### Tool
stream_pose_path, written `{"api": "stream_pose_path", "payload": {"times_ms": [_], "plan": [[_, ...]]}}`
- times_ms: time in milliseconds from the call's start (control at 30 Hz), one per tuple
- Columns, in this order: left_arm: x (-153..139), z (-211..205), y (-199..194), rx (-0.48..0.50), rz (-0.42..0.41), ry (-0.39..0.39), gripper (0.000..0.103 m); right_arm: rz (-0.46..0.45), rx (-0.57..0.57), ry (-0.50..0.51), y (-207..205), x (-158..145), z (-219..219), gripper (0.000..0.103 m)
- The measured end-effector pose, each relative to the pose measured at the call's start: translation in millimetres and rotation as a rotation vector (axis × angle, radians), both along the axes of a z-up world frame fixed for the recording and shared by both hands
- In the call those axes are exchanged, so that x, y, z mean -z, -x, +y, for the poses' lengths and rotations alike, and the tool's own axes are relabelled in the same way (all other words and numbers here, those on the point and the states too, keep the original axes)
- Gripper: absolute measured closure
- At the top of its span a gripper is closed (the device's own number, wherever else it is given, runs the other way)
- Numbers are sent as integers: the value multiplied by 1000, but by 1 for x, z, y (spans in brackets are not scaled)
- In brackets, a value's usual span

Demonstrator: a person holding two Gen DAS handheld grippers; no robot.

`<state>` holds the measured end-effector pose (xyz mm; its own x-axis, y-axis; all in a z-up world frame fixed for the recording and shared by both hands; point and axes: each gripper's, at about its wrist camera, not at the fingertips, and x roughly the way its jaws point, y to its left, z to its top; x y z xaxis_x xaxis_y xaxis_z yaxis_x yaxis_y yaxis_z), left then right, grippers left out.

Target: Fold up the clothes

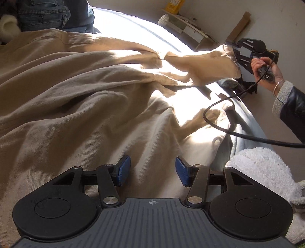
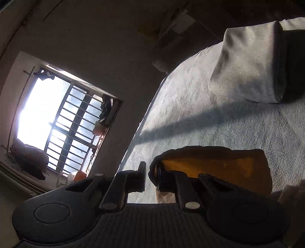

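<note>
Garment: a tan garment (image 1: 80, 99) lies rumpled across the bed (image 1: 133, 24), filling the left and centre of the left wrist view; what kind of garment it is cannot be told.
Lifted part: one end, perhaps a sleeve or leg (image 1: 213, 64), is stretched to the upper right of that frame, clear of the bed, probably to pull the cloth out flat for a fold.
Right claw: the right claw (image 1: 235, 50) is held by a hand (image 1: 266, 68) at the upper right. In its own view cloth (image 2: 209, 167) drapes over one finger while a gap shows between the pads, so whether it is pinching the cloth cannot be told.
Left claw: the left claw (image 1: 153, 170) is spread wide, low over the near cloth at bottom centre, gripping nothing.
Cable: a black cable (image 1: 219, 122) loops over the garment's right edge.
Nearby: jeans (image 1: 49, 15) at upper left; a white fleecy item (image 1: 263, 167) at lower right.
Stage: cloth unfolded and creased.
</note>
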<state>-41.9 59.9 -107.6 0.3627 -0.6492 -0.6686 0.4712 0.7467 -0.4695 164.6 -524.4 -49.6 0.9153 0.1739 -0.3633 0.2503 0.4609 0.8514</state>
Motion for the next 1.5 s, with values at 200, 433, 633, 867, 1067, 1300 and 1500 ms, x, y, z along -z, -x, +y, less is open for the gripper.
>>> {"api": "stream_pose_path", "payload": {"times_ms": [200, 433, 633, 867, 1067, 1300, 1500], "plan": [[5, 10, 1, -38, 39, 41, 51, 89, 94, -224, 55, 50, -34, 45], [-5, 5, 14, 80, 3, 42, 44, 197, 193, -299, 167, 94, -59, 24], [-5, -24, 41, 247, -45, -76, 38, 354, 98, -345, 157, 139, -40, 24], [5, -33, 50, 184, -126, -205, 51, 401, -139, -247, 101, 133, 6, 27], [11, -32, 44, 80, -158, -211, 75, 484, -191, -40, 74, 119, 38, 62], [-6, -16, 48, 112, -174, -97, 102, 472, -161, 96, 110, 79, 33, 91], [-24, 8, 59, 242, -58, 112, 102, 519, -128, 112, 162, 41, 22, 92]]}}
